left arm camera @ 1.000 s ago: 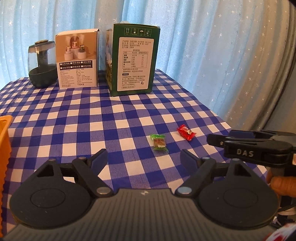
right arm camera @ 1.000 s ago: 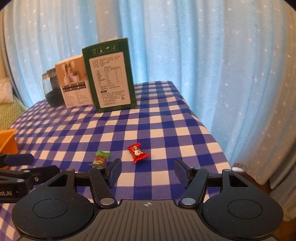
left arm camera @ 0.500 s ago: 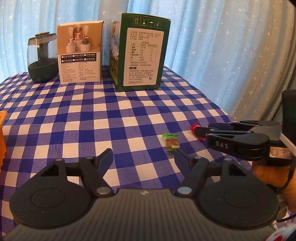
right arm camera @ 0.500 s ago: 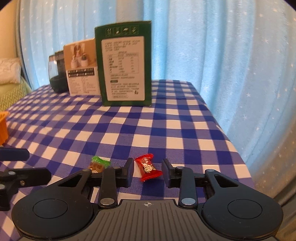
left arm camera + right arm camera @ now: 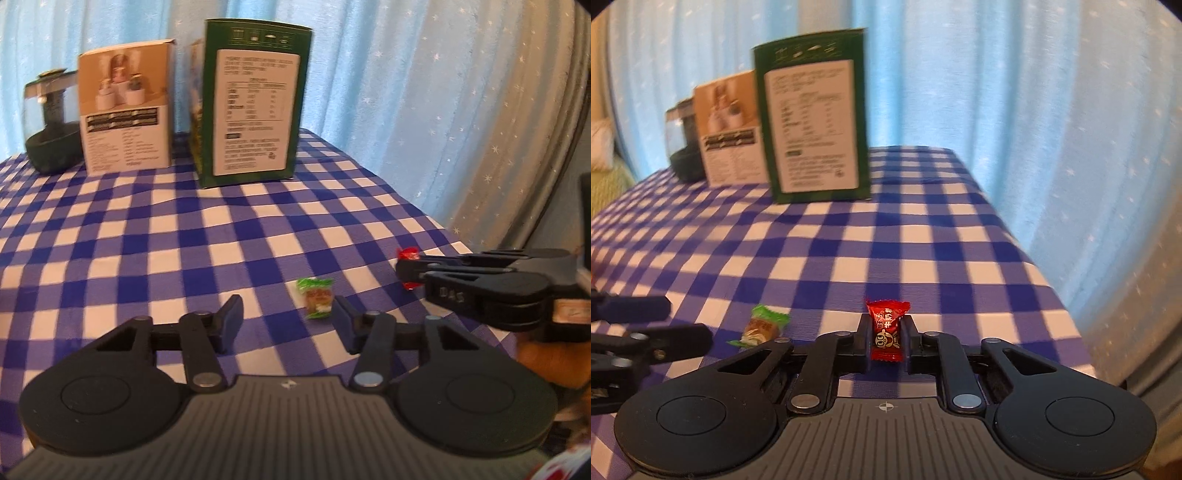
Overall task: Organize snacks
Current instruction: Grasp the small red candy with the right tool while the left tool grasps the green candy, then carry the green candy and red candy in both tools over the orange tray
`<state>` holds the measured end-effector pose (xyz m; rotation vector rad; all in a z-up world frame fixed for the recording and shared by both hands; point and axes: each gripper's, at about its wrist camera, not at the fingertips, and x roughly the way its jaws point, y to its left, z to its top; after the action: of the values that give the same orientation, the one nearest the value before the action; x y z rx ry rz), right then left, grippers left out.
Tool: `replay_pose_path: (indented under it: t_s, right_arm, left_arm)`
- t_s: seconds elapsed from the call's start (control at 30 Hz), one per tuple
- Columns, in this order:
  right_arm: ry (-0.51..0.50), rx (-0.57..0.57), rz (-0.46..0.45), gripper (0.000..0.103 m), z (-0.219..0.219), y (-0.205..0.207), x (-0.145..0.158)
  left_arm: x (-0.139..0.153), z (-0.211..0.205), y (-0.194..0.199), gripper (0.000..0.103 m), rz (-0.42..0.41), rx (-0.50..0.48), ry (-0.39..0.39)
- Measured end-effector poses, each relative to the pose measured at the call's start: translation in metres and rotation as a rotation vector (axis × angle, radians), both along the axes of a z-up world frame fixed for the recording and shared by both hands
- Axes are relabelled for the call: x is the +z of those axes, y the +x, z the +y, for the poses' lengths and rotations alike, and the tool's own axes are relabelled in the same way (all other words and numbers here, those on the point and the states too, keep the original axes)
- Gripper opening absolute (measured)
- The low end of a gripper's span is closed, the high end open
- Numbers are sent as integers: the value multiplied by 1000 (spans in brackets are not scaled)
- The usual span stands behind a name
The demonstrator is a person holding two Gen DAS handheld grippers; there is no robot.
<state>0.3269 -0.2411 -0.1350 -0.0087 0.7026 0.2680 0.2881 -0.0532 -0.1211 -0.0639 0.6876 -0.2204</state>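
Note:
A red wrapped candy stands pinched between the pads of my right gripper, low over the checked cloth near the table's right edge. In the left wrist view that gripper comes in from the right with a bit of the red candy showing at its tip. A green wrapped candy lies flat on the cloth. My left gripper hovers just short of it with its jaws closing; the candy sits close to the right fingertip, untouched.
A green carton, a white and tan box and a dark glass jar stand in a row at the back of the table. Blue starred curtains hang behind; the table's right edge drops off close by.
My right gripper has closed onto the red candy. My left gripper has narrowed and moved forward and down toward the green candy. The orange basket has left the left wrist view.

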Motion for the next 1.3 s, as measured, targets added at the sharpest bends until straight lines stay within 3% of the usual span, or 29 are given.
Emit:
replay_pose_path:
  t_s: [0.2, 0.5, 0.63, 0.97, 1.3]
  right_arm:
    - [34, -55, 19, 16, -15, -12, 10]
    - [47, -69, 28, 15, -19, -18, 13]
    - [39, -73, 40, 15, -19, -20, 12]
    - [63, -26, 58, 15, 1, -48, 30]
    - [113, -10, 54, 15, 28, -120, 58]
  left_arm:
    - [-10, -21, 15, 42, 5, -26, 3]
    - [-21, -29, 27, 20, 34, -16, 23]
    - [-20, -24, 20, 18, 45, -18, 39]
    - [-5, 14, -45, 18, 84, 62, 21]
    - [30, 56, -131, 18, 79, 141, 2]
